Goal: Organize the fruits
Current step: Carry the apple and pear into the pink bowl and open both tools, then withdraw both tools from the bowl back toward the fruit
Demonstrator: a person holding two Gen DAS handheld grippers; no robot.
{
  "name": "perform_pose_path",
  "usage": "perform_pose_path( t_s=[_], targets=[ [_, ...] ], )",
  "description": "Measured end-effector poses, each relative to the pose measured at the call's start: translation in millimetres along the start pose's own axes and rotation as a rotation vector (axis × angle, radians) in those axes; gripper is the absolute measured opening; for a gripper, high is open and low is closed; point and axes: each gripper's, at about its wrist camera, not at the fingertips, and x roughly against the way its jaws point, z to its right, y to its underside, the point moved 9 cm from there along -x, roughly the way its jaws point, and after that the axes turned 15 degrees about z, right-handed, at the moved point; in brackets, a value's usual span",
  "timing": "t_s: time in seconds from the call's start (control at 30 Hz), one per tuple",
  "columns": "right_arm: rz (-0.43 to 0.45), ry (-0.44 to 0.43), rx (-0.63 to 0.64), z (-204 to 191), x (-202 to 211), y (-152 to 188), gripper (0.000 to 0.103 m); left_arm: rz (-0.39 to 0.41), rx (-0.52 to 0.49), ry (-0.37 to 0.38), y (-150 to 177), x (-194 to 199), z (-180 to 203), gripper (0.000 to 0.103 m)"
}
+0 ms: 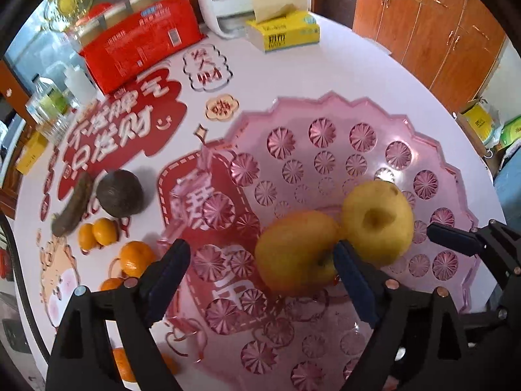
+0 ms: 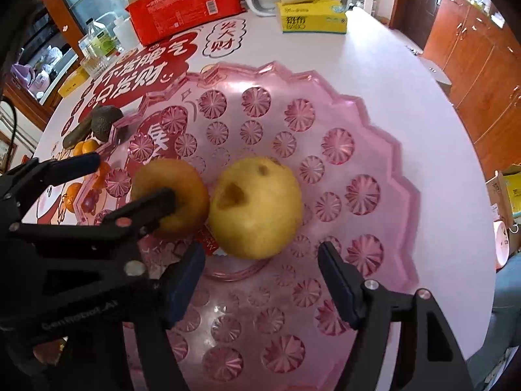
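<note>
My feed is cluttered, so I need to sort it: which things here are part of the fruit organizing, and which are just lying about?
Job:
- pink ridged plastic tray
- two yellow apples in it
- small orange tangerines
- dark round fruit
- dark long fruit
- left gripper, right gripper, both open

Lying about:
- red flat packet
- yellow tissue box
- clear bottles

Glossy, see-through pink plastic fruit tray [image 2: 384, 150] with cut starburst facets; two matt yellow apples [image 2: 257, 208]; smooth white table [image 1: 293, 75]; varnished wood cabinets [image 1: 433, 29].
</note>
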Motion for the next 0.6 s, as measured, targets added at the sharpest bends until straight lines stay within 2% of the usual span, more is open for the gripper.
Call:
perform_pose_path(
  t_s=[0.2, 0.37, 0.6],
  targets=[
    [0.041, 0.03, -0.032, 2, 18, -2, 0.073, 0.078, 0.002, 0.003, -8, 28, -6, 0.089],
    [0.07, 0.06, -0.012, -4, 35, -5, 0.073, 0.19, 0.03, 0.008, -19, 62, -21, 0.089],
    [0.136, 0.092, -0.014, -20, 62, -13, 0.073, 0.238, 0.015, -0.006, -15, 97, -48, 0.089]
  ],
)
